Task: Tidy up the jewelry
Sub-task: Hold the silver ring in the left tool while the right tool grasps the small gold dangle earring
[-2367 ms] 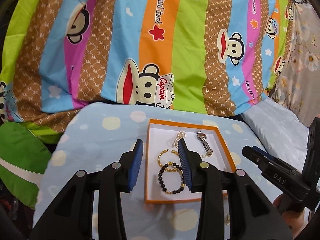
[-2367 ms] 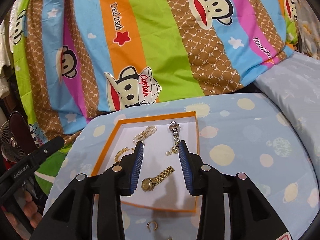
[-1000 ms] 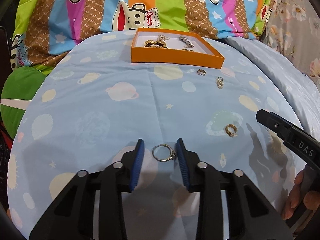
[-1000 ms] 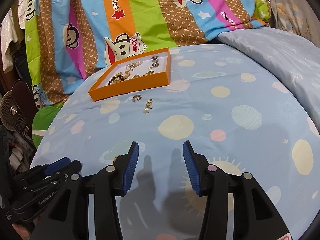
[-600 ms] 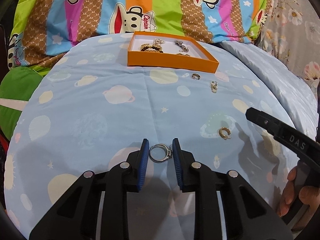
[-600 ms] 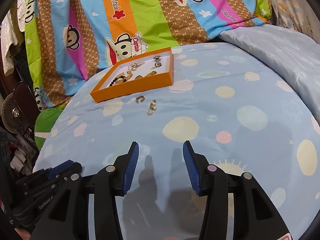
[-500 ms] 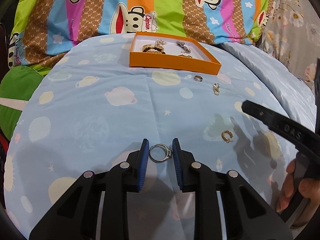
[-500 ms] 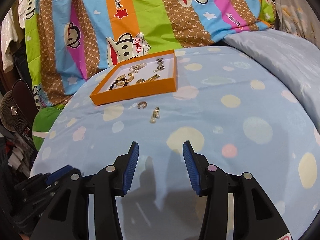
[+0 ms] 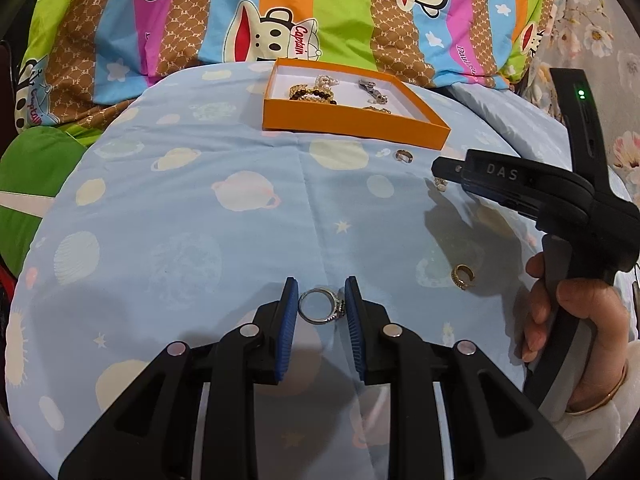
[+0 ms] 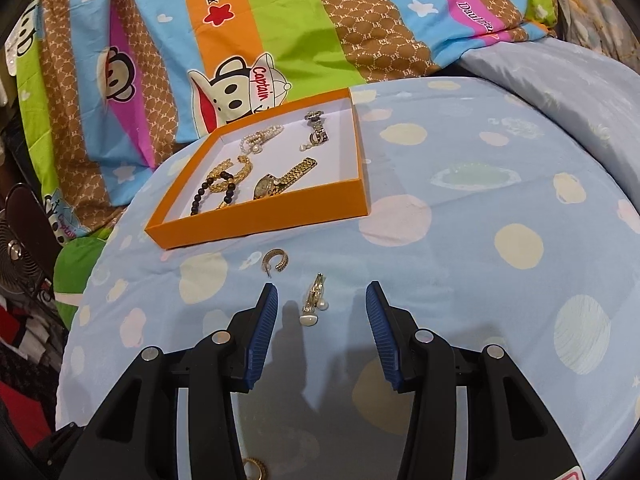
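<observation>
Left gripper pinching silver ring; right gripper spread around pearl earring, partly hidden in left view.

Bed with light-blue planet-print sheet. Behind it a striped cartoon-monkey quilt, green cushion at left edge, floral fabric at right. Small fan and clutter far left. Indoor light, soft shadows.

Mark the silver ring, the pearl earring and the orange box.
silver ring (image 9: 320, 306), left wrist view, on its band.
pearl earring (image 10: 314, 300), right wrist view, on its gold stem.
orange box (image 10: 260, 222), right wrist view, on its near outer wall.
</observation>
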{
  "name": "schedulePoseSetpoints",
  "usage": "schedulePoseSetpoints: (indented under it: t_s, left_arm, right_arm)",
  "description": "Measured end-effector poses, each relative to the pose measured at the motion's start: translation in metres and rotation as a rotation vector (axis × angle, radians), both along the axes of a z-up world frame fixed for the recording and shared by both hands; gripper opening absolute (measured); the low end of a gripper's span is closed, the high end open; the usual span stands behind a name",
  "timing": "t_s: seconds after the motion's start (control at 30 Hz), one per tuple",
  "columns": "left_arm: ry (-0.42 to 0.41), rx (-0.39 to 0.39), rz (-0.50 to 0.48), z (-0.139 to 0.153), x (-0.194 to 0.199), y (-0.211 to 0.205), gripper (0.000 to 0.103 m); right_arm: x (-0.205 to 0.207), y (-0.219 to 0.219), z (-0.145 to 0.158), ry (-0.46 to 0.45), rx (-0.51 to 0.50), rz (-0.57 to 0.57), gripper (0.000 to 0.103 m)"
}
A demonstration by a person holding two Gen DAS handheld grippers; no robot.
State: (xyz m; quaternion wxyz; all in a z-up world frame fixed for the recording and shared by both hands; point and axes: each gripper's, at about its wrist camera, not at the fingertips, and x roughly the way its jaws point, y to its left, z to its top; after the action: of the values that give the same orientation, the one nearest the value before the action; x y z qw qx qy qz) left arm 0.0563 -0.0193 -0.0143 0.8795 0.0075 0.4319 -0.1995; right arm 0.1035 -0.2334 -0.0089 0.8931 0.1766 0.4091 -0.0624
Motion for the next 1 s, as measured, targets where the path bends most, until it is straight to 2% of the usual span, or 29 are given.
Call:
schedulePoseSetpoints:
  t_s: [0.1, 0.17, 0.27, 0.5, 0.83, 1.0]
  left_arm:
    - [-0.002, 0.004, -0.003, 0.0, 0.0, -0.001, 0.023]
    - [-0.003, 0.006, -0.004, 0.0, -0.001, -0.002, 0.023]
    - [-0.003, 0.008, -0.004, 0.0, -0.001, -0.003, 0.023]
    - [-0.004, 0.009, -0.004, 0.0, -0.001, -0.003, 0.023]
    - [-0.007, 0.005, 0.008, 0.001, -0.001, 0.0, 0.023]
    - [0.002, -0.008, 0.023, 0.002, 0.0, 0.005, 0.023]
  right_arm:
    - [0.003, 0.003, -0.001, 0.007, -0.009, 0.004, 0.035]
    - [0.005, 0.003, -0.003, 0.017, -0.006, 0.002, 0.022]
    - [0.005, 0.001, -0.004, 0.019, 0.006, -0.003, 0.011]
    - [-0.011, 0.002, 0.001, -0.013, 0.0, -0.007, 0.009]
    - [-0.073, 0.017, 0.01, -0.059, -0.015, 0.039, 0.009]
    - [-0.089, 0.027, 0.015, -0.072, -0.034, 0.069, 0.007]
